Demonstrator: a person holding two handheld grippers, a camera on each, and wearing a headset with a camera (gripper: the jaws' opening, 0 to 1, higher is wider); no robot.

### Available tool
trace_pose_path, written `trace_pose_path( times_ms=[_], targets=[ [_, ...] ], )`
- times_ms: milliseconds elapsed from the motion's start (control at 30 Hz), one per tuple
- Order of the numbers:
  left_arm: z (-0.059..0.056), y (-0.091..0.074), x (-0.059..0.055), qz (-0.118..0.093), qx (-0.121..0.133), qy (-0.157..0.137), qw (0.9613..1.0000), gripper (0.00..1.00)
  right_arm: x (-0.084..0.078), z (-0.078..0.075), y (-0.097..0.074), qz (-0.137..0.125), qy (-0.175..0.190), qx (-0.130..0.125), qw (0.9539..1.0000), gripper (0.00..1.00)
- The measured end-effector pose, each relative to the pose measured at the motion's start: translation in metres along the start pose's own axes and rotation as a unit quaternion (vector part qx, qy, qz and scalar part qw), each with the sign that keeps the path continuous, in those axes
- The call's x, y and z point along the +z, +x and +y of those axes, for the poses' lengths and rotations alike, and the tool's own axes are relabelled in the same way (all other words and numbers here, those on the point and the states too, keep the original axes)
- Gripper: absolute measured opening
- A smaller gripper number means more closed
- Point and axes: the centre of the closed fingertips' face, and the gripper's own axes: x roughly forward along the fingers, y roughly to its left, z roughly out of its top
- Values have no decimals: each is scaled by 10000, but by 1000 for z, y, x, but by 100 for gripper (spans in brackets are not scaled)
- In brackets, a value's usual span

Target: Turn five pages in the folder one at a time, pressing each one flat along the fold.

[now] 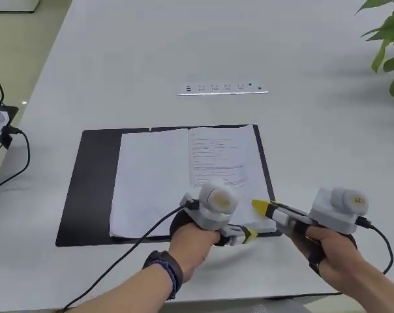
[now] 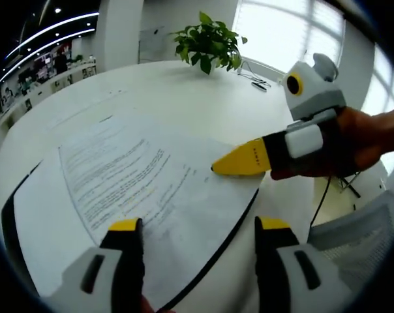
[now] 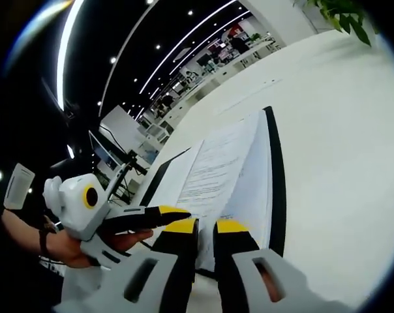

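Folder: lies open on the surface, near its front edge.
Pages: inside the folder, spread on both sides of the fold; a strip of cover lies bare to their left.
Panel: on the surface behind the folder, apart from it.
Plant: far right, behind the folder.
Cable: left of the folder, at the surface's left edge.
Left hand-held gripper: at the folder's near edge, over the right page's near corner, pointing right.
Right hand-held gripper: right of the folder, tip reaching left over the same corner, just behind the left one.
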Motion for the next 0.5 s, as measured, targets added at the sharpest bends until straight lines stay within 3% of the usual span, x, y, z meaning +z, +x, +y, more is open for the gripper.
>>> trace_pose_path(
  times_ms=[300,500],
  targets=[
    [18,-34,-1,-221,236,-43,9995,70,1,6,0,-135,111,35,9998,0],
    [36,-58,0,-385,454,-185,9981,70,3,10,1,-197,132,59,9997,0]
  ],
)
